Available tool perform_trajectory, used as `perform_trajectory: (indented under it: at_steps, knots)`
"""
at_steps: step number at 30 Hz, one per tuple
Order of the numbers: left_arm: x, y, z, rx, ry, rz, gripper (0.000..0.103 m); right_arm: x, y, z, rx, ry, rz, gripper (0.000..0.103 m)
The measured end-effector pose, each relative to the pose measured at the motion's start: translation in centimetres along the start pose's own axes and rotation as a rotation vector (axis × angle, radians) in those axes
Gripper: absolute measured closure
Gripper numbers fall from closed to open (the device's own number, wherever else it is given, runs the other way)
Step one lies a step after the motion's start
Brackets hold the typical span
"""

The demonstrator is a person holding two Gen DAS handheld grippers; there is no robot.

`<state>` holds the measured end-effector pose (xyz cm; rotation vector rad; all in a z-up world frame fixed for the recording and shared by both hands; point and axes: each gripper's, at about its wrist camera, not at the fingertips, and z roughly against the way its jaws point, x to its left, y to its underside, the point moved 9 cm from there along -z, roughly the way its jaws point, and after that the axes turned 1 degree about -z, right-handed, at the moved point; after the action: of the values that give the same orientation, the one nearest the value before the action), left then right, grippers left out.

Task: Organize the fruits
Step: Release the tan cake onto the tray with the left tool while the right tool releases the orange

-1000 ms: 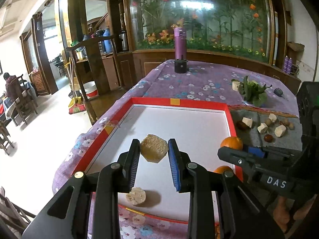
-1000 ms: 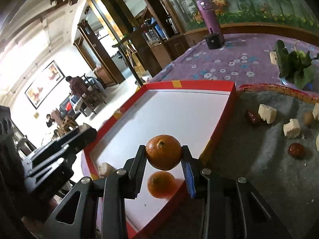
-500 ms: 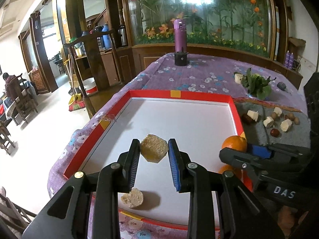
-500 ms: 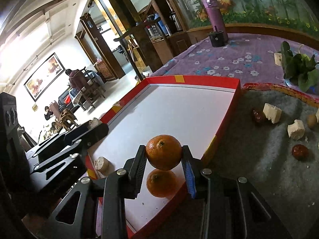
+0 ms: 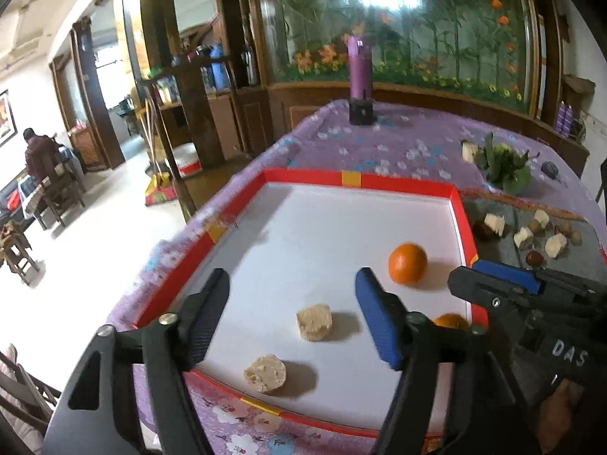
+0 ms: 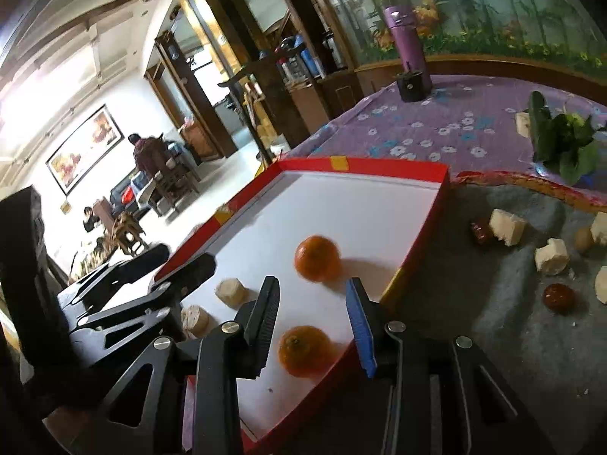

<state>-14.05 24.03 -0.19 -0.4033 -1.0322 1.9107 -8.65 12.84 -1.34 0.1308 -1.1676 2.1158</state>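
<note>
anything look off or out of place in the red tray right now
The farther round orange in the red-rimmed white tray is motion-blurred, so it may be rolling loose. Both the left claw and right claw are open and empty.

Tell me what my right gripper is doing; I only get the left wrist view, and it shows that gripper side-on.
Observer: The right gripper has its jaws open and grips nothing.
Operator: Where's the orange that's half hidden behind my grippers?
Observer: That near orange sits whole on the white floor below the open jaws, close to the right wall of the tray.
Operator: Is it touching the other orange?
Observer: No, the far orange lies apart from it, with bare white floor between them.
</note>
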Motion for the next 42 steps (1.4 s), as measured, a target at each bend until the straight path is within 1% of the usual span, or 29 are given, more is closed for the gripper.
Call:
perform_trajectory:
  at_steps: [5, 6, 7, 10, 13, 16, 20, 23, 26, 29, 33, 42]
  knots:
    - [-0.9, -1.6, 2.1, -0.047, 0.016, -0.009, 0.032, -1.4, -0.8, 0.9, -0.039, 0.005, -0.063, 0.062]
    - [-1.1, -1.9, 2.5, -0.058, 0.017, -0.012, 0.03, -1.7, -1.0, 1.0, -0.042, 0.007, -0.074, 0.062]
    - [-1.3, -2.4, 3.2, -0.075, 0.016, -0.017, 0.027, -1.9, -1.1, 1.0, -0.046, 0.009, -0.084, 0.062]
    - [-1.8, -3.5, 4.8, -0.119, 0.013, -0.024, 0.024, -2.6, -1.5, 1.5, -0.063, 0.015, -0.108, 0.062]
    - [-2.4, -4.6, 6.4, -0.161, 0.005, -0.038, 0.023, -3.2, -1.6, 1.7, -0.068, 0.008, -0.141, 0.061]
    - [-3.0, -5.2, 7.4, -0.183, -0.006, -0.059, 0.021, -3.6, -1.8, 2.2, -0.08, 0.005, -0.157, 0.061]
    - [-4.1, -5.9, 8.4, -0.2, 0.009, -0.076, 0.021, -3.8, -2.1, 2.5, -0.1, 0.003, -0.169, 0.061]
    - [-5.4, -6.5, 9.0, -0.208, 0.038, -0.09, 0.021, -4.4, -2.2, 3.1, -0.114, -0.01, -0.207, 0.061]
    - [-6.7, -7.2, 9.7, -0.226, 0.047, -0.117, 0.021, -5.0, -2.3, 3.9, -0.123, -0.034, -0.246, 0.061]
    - [-7.7, -7.9, 10.3, -0.242, 0.053, -0.139, 0.021, -5.6, -2.6, 5.2, -0.141, -0.026, -0.248, 0.061]
    - [-8.4, -8.2, 10.7, -0.25, 0.055, -0.148, 0.021, -6.8, -3.2, 7.5, -0.184, -0.016, -0.266, 0.057]
    - [-9.3, -8.3, 10.9, -0.253, 0.049, -0.158, 0.021, -8.8, -4.1, 10.5, -0.243, 0.006, -0.273, 0.056]
